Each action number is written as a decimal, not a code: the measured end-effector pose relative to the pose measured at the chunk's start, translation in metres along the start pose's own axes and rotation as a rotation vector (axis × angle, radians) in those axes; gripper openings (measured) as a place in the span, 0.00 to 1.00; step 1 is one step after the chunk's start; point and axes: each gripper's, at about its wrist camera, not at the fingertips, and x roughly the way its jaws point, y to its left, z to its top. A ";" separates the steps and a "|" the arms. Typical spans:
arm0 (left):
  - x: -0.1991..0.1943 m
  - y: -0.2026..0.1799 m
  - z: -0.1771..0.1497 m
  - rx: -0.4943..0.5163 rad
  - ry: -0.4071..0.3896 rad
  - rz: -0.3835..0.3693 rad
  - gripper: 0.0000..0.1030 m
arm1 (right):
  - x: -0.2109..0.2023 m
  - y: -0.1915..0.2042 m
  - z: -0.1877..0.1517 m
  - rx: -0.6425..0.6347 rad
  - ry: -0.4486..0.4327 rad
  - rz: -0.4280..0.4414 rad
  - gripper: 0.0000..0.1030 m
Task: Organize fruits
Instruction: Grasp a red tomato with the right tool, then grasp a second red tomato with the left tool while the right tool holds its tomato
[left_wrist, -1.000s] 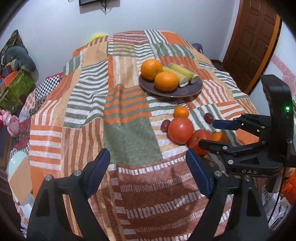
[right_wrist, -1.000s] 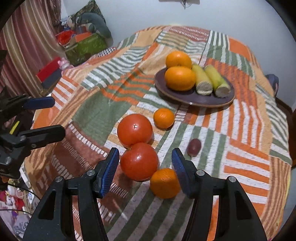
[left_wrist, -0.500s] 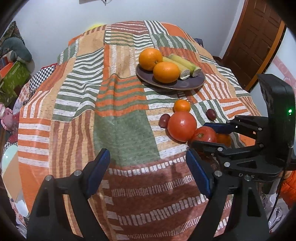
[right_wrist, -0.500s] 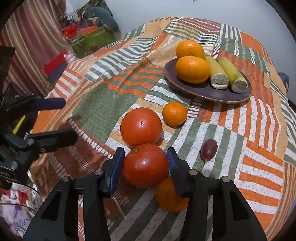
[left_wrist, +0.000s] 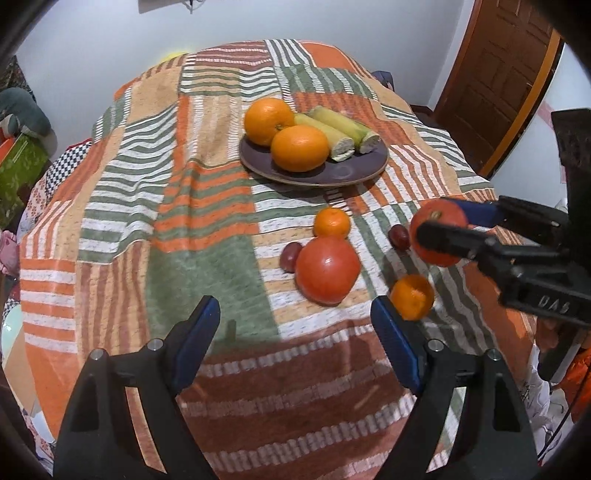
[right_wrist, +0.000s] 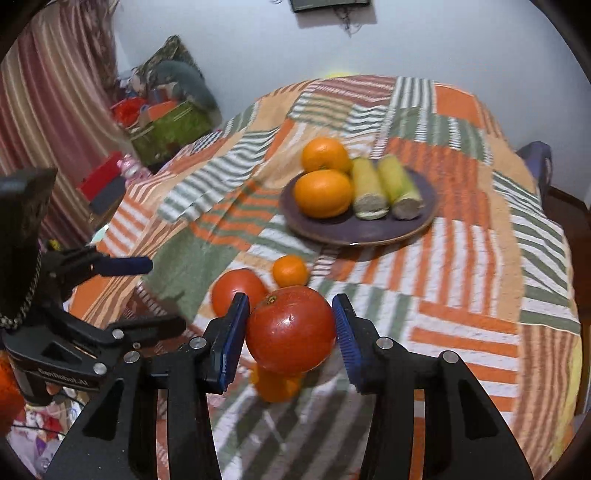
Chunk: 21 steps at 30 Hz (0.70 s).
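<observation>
My right gripper (right_wrist: 290, 317) is shut on a red tomato (right_wrist: 291, 328), which hangs clear above the patchwork cloth. From the left wrist view that same tomato (left_wrist: 437, 236) shows between the right gripper's (left_wrist: 439, 218) blue pads. A second tomato (left_wrist: 327, 269) lies on the cloth with a small orange (left_wrist: 331, 222) behind it and another small orange (left_wrist: 412, 297) to its right. Two dark plums (left_wrist: 290, 256) (left_wrist: 399, 236) lie nearby. The brown plate (left_wrist: 343, 173) holds two big oranges and two yellow cut pieces. My left gripper (left_wrist: 295, 306) is open and holds nothing, just in front of the lying tomato.
The cloth-covered table (left_wrist: 122, 236) drops off at its front and sides. A wooden door (left_wrist: 491, 81) stands at the right. Boxes and clutter (right_wrist: 162, 125) sit on the floor to the left, by a striped curtain (right_wrist: 48, 110).
My right gripper closed on the nearer tomato and raised it off the cloth, uncovering the small orange beneath. The left gripper came closer to the fruit.
</observation>
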 end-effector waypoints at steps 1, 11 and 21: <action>0.002 -0.002 0.002 0.001 0.002 -0.003 0.82 | -0.001 -0.004 0.001 0.007 -0.002 -0.003 0.42; 0.035 -0.014 0.020 -0.001 0.024 -0.018 0.81 | -0.006 -0.041 -0.005 0.087 -0.006 -0.029 0.42; 0.051 -0.020 0.018 0.034 0.042 -0.010 0.51 | 0.000 -0.051 -0.010 0.099 0.009 -0.027 0.42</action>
